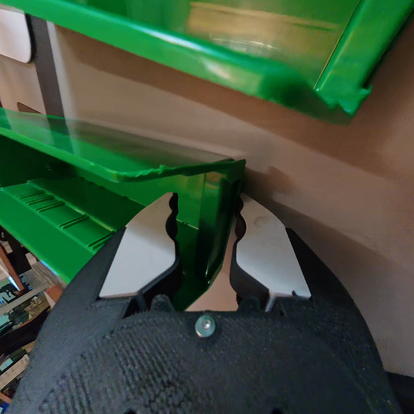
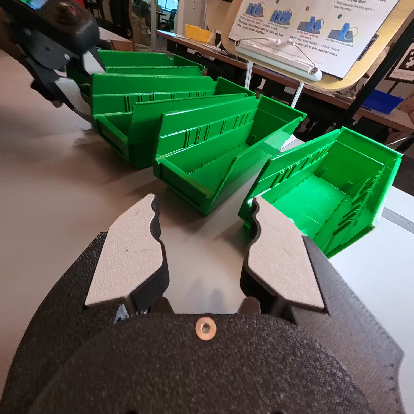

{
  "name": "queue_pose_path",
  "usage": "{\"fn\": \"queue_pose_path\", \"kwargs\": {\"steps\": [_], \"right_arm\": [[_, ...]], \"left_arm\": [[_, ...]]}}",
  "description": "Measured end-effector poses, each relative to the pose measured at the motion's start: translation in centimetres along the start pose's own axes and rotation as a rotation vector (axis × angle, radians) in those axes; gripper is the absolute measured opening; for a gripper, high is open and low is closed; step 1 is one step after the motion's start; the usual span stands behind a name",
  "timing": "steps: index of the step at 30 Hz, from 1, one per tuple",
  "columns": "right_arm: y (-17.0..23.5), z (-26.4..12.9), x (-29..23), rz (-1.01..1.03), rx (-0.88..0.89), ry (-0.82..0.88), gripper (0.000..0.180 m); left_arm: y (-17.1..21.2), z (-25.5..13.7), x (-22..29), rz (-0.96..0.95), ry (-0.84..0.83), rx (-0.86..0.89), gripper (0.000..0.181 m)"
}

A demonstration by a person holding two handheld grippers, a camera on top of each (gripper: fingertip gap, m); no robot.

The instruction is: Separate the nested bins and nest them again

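Left gripper (image 1: pixel 207 201) clamps green bin (image 1: pixel 210 224) (corner wall).

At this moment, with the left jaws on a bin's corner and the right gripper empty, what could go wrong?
1. The left gripper pinches only the thin corner wall of a green bin, so it may slip or twist.
2. That far-left stack looks loosely nested, so lifting one bin could drag its neighbours.
3. The right gripper hangs open between the middle bin and the rightmost bin, which sits near the mat's edge; a careless sweep could nudge it off.
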State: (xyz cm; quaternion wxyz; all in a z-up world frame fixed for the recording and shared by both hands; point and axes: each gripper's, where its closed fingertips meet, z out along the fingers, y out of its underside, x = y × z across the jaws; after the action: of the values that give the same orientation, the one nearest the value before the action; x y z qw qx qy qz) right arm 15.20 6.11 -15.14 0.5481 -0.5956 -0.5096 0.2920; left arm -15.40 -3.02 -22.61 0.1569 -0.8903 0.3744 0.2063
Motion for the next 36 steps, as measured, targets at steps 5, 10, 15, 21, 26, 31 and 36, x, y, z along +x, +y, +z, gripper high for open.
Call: {"fn": "queue_pose_path", "kwargs": {"steps": [5,10,15,21,26,31,36], "right_arm": [[-0.8,-0.6,-0.2,-0.006,0.037,-0.007,0.078],[-1.1,-1.2,0.2,0.002,0.055,0.012,0.075],[-0.8,-0.8,0.5,0.029,0.046,0.012,0.074],[0.0,-0.2,0.5,0.040,0.016,0.007,0.074],[0.2,-0.2,0.6,0.024,0.007,0.018,0.073],[0.1,-0.6,0.7,0.006,0.007,0.031,0.074],[-0.3,-0.9,1.0,-0.003,0.018,0.051,0.075]], "left_arm": [[0.0,0.3,0.5,-0.022,0.026,0.032,0.031],[0.2,-0.6,0.9,0.027,-0.044,0.063,0.029],[-0.1,-4.3,0.4,0.017,-0.142,0.124,0.029],[-3.0,-11.3,-1.7,0.074,-0.318,0.260,0.029],[-8.5,-15.2,-0.4,0.175,-0.307,0.373,0.029],[-12.1,-12.9,2.1,0.275,-0.225,0.349,0.029],[-13.7,-10.9,2.1,0.302,-0.229,0.320,0.029]]}}
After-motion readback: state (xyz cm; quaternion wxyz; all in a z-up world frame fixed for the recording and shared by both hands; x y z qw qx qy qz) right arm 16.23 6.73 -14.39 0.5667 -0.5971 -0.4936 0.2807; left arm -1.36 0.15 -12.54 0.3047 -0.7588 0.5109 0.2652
